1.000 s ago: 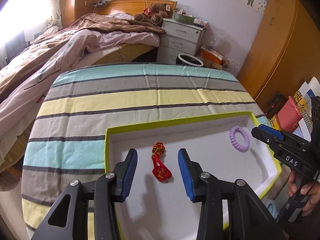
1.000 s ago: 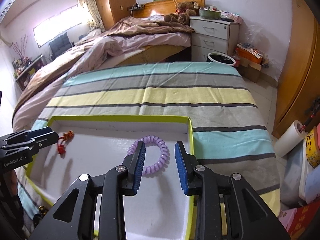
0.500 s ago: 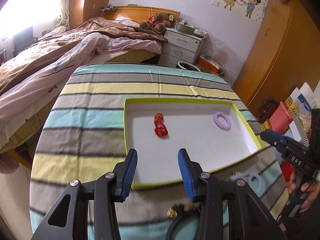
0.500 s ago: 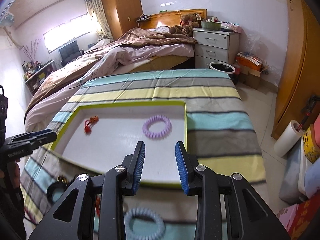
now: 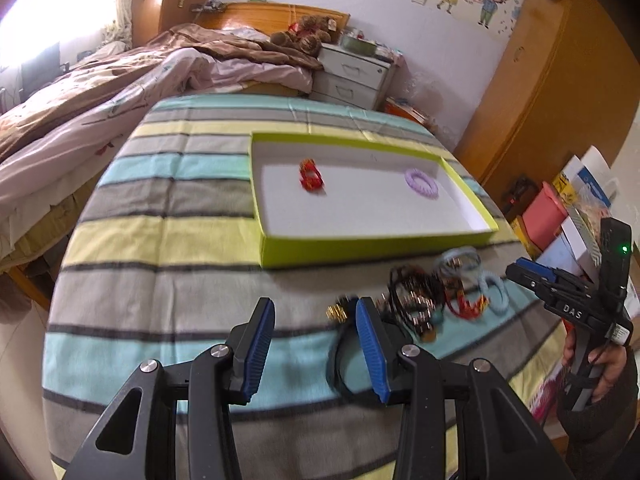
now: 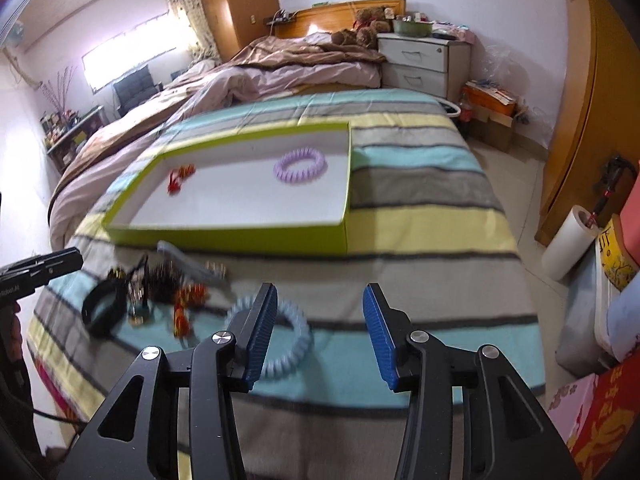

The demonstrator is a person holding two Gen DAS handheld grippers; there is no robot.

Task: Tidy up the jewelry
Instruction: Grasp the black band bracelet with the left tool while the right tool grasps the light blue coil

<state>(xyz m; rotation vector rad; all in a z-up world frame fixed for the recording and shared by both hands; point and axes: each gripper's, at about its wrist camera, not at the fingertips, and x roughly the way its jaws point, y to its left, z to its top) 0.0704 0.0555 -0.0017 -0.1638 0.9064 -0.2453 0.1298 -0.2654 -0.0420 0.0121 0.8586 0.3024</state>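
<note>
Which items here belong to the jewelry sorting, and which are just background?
Job: green-rimmed white tray; red knotted charm; purple coil hair tie; pale blue coil hair tie; tangled jewelry pile.
Background: brown teddy bears; white nightstand.

— We get bright daylight from the window, blown out to glare.
— We see motion blur on the jewelry pile; fisheye edges bend and darken.

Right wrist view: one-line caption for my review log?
Open right gripper above light blue coil hair tie; purple coil hair tie in green-edged tray.
</note>
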